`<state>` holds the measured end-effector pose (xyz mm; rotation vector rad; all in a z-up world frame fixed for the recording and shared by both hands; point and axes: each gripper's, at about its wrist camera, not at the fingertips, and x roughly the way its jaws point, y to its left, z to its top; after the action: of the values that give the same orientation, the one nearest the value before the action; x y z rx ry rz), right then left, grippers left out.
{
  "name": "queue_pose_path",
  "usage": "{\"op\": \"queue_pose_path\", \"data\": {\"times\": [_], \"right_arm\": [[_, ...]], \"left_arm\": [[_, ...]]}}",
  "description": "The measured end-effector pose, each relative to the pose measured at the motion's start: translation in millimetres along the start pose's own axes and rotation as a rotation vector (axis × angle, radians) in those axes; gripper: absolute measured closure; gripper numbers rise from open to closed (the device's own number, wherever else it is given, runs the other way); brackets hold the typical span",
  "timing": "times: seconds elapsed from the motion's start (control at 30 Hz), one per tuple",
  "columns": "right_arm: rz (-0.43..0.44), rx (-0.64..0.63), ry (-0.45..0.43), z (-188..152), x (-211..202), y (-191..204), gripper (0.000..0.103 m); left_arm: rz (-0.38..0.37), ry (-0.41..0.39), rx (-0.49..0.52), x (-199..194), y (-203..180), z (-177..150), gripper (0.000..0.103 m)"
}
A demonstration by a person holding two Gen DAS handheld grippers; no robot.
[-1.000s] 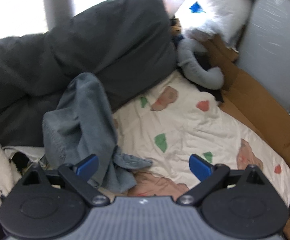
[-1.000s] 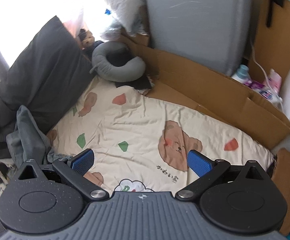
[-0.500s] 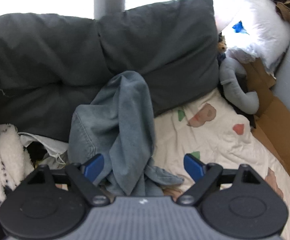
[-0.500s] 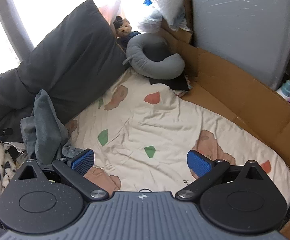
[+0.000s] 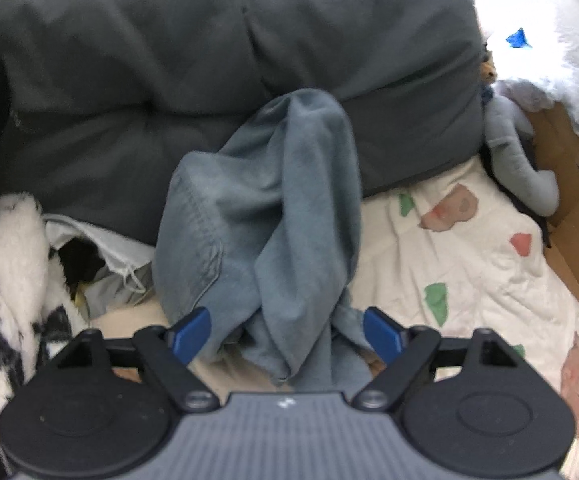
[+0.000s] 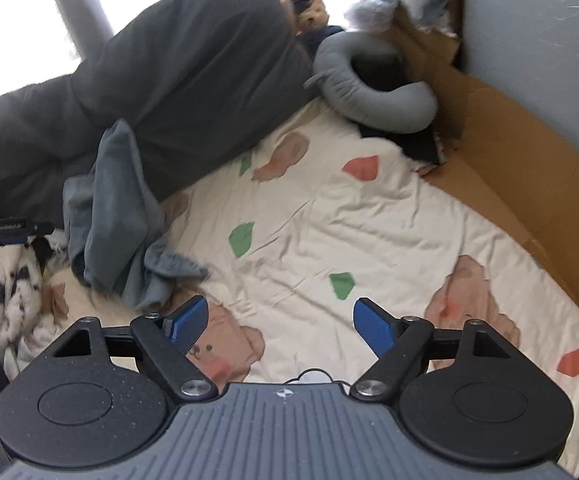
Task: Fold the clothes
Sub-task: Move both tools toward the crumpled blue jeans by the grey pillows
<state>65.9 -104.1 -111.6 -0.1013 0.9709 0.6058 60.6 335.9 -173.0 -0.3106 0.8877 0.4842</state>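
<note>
Left gripper (image 5: 287, 332) closing around crumpled blue-grey garment (image 5: 273, 216)

pillows (image 5: 129, 80): dark grey, leaned along the back | sheet (image 6: 369, 220): cream, printed with bears and green and red patches, creased | neck pillow (image 6: 373, 96): grey, laid at the sheet's far corner | cardboard (image 6: 509, 152): set along the sheet's right edge | fleece (image 5: 5, 260): white with black marks, bunched at left
</note>
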Motion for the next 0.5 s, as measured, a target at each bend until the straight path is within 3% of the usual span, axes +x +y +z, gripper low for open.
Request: {"op": "queue_pose_path", "data": {"times": [0.17, 0.3, 0.5], "right_arm": [[0.049, -0.056, -0.010, -6.4, 25.5, 5.0, 0.020], [0.093, -0.083, -0.005, -11.7, 54.3, 6.1, 0.030], [0.167, -0.148, 0.040, -28.8, 104.7, 16.0, 0.033]], "left_arm": [[0.012, -0.020, -0.043, 20.3, 10.4, -13.0, 0.019], [0.011, -0.032, -0.051, 37.8, 13.5, -22.2, 0.020], [0.001, -0.024, -0.032, 60.1, 10.5, -33.0, 0.024]]}}
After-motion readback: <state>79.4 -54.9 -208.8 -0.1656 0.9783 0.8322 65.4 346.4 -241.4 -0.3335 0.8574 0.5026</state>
